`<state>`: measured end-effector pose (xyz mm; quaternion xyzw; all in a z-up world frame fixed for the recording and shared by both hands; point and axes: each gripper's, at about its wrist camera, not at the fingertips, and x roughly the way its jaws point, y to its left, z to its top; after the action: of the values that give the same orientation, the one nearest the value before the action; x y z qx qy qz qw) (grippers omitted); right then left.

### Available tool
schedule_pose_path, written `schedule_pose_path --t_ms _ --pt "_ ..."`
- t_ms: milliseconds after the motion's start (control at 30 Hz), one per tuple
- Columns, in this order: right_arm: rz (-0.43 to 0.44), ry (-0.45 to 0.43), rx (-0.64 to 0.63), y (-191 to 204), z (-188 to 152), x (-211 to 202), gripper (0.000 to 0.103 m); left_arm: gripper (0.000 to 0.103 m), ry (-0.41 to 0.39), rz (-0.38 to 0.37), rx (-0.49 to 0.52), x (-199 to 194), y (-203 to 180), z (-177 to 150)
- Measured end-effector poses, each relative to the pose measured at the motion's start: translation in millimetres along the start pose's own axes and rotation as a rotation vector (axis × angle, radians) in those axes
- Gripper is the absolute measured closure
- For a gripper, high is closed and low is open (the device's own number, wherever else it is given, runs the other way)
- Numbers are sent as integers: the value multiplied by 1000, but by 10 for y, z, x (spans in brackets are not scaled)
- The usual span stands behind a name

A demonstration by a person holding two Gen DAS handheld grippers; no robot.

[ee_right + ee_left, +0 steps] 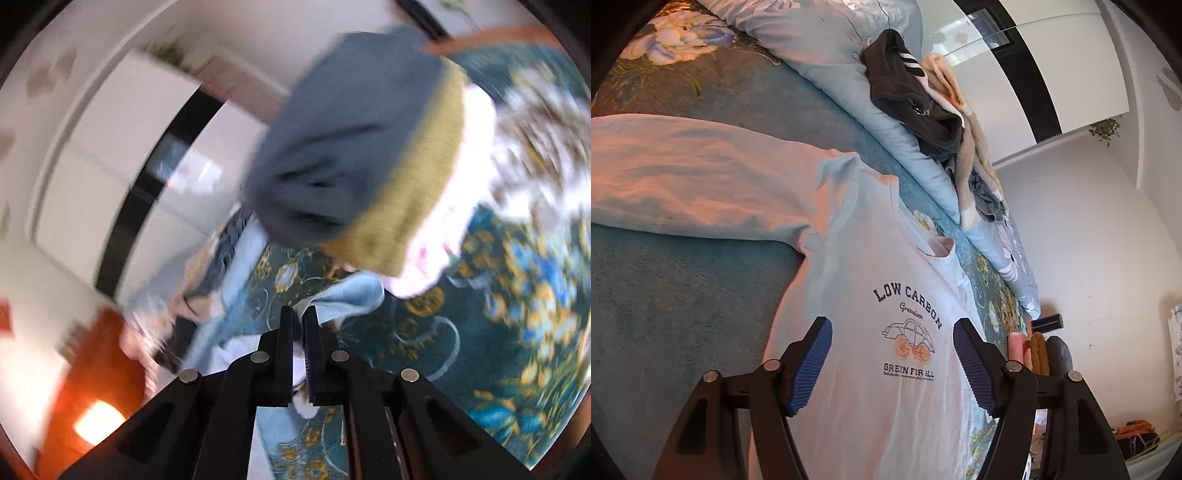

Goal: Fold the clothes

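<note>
I am hovering my left gripper [892, 363], fingers apart, over the pale blue printed cotton T-shirt [871, 280] lying flat on the teal floral bedspread [683, 295]. My right gripper [299, 332] is pinching a corner of light blue fabric [347, 295], fingers together. The thin hold could slip, so the fold might collapse unevenly.

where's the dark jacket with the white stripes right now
In the left wrist view it sits top centre: the dark jacket lies bunched on the pale blue quilt, beside a beige garment, beyond the white t-shirt.
</note>
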<state>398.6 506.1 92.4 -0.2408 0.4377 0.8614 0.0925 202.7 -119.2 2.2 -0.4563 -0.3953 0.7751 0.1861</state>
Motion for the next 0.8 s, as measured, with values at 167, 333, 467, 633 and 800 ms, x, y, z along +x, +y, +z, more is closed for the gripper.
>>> schedule_pose_path --t_ms 167,333,467,633,800 --pt "24 37 -193 1008 224 401 98 31 32 -39 11 10 -28 -60" --pt "167 131 -476 2429 -118 1082 98 31 8 -63 7 -180 15 -62" --pt "254 357 -641 3163 -962 1820 98 31 -38 -55 -14 -421 153 -34" --pt "294 650 -684 3431 -2398 2656 98 31 -68 -26 -43 -616 359 -39" --pt "255 847 -563 3243 -3310 3236 98 31 -60 -29 -57 -591 447 -31"
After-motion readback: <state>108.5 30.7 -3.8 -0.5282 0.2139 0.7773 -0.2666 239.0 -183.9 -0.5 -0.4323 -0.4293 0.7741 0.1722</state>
